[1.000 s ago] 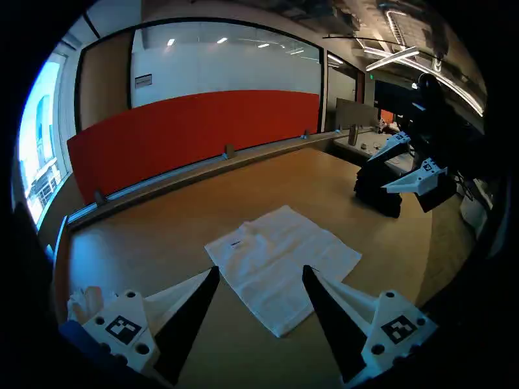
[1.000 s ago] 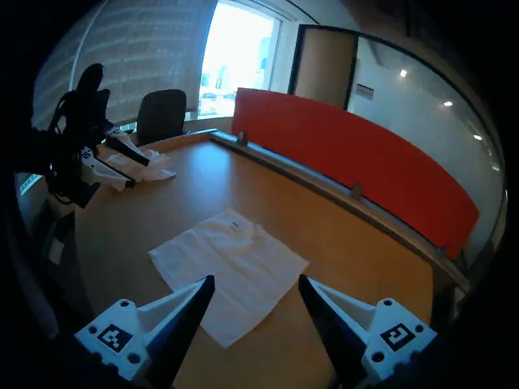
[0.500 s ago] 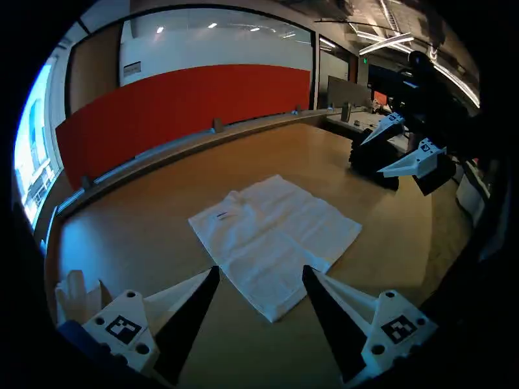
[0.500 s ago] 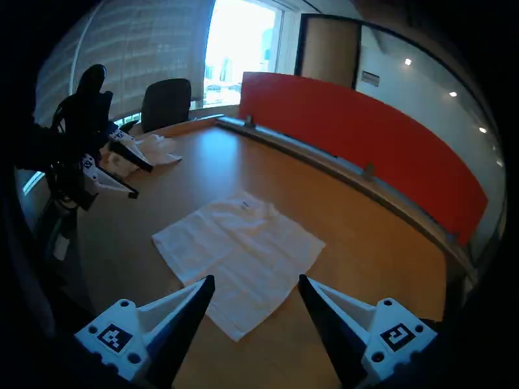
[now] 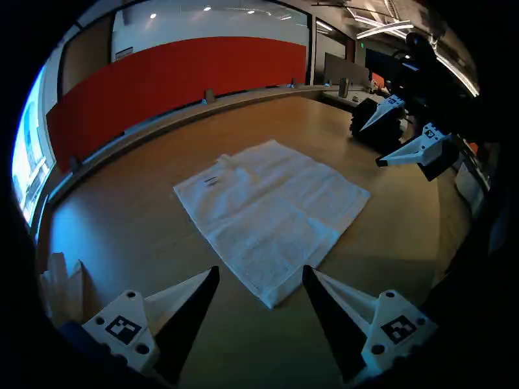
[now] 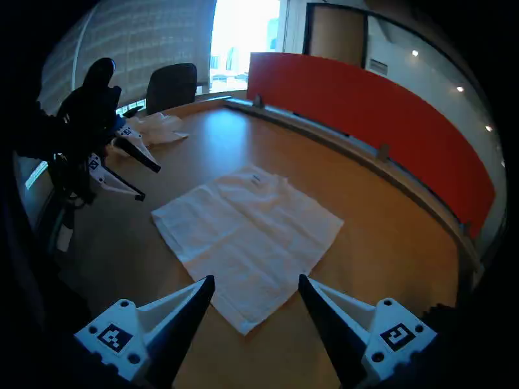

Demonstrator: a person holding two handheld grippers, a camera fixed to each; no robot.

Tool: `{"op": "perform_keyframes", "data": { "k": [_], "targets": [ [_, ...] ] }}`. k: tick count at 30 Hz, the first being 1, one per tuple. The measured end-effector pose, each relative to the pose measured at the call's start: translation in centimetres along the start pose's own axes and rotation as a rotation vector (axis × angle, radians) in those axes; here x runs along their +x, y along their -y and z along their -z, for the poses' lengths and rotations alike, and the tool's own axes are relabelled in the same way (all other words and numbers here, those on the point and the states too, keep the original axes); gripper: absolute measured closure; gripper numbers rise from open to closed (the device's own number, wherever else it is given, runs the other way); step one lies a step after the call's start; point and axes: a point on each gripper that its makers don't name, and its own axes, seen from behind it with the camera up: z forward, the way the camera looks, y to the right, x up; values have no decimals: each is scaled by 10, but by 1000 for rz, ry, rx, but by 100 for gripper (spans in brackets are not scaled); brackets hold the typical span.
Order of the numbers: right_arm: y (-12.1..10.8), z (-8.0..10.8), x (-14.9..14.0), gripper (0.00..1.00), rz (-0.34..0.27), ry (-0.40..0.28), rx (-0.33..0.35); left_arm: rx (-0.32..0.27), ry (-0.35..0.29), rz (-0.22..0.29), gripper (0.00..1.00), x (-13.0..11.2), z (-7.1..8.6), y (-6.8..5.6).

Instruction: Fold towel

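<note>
Two tongs, left gripper [image 5: 259,268] and right gripper [image 6: 254,277], both spread wide, holding nothing.
White towel [image 5: 272,207] lies flat on the wooden table [image 5: 130,214], near corner below the left gripper; its tag [image 5: 211,181] is too small to read, and a white cloth heap [image 5: 61,288] is cut off at the edge.

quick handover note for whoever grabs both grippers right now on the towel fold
Left gripper: open, empty, a towel corner just ahead between its fingers.
Right gripper: open, empty, also lined up on a towel corner.
Towel: spread flat on the wooden table, neither gripper touching it.
Done: approach only; no fold visible.
Left: pinch the corners, fold the towel over, flatten it.
</note>
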Motion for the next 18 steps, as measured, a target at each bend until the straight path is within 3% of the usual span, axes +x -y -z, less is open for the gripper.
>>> {"op": "perform_keyframes", "data": {
  "k": [18],
  "targets": [
    [8, -26, -55, 0, -13, 94, 34, -32, 106, -10, 5, -43, -36, -10]
  ]
}}
